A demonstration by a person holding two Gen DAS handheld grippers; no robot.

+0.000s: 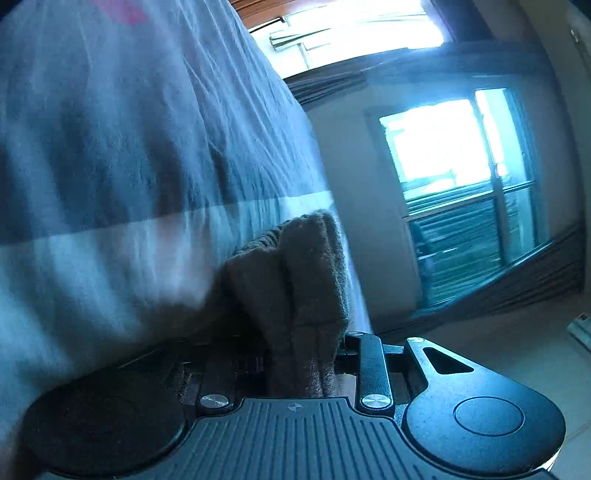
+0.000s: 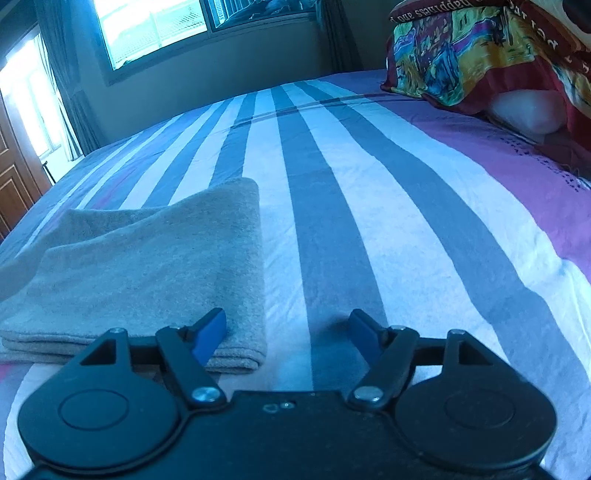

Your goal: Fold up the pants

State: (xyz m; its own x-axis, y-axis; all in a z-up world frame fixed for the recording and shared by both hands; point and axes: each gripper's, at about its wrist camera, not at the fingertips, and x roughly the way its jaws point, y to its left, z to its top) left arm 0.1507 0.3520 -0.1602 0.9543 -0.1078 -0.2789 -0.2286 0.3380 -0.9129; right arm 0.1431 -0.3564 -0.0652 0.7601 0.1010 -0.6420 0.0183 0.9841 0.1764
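Observation:
The grey-brown pants (image 2: pixel 147 273) lie folded in layers on the striped bed sheet (image 2: pixel 332 221), left of centre in the right wrist view. My right gripper (image 2: pixel 288 334) is open and empty, low over the sheet; its left blue fingertip (image 2: pixel 212 332) is over the pants' near right corner. In the left wrist view my left gripper (image 1: pixel 303 354) is shut on a bunched fold of the pants (image 1: pixel 295 280), which sticks up between its jaws. The view is tilted and blurred, with the sheet (image 1: pixel 129 147) filling the left side.
A colourful pillow (image 2: pixel 480 55) lies at the far right of the bed. Windows (image 2: pixel 155 26) and curtains line the far wall. A wooden door (image 2: pixel 14 177) stands left. The left wrist view shows a window (image 1: pixel 443 147) and floor.

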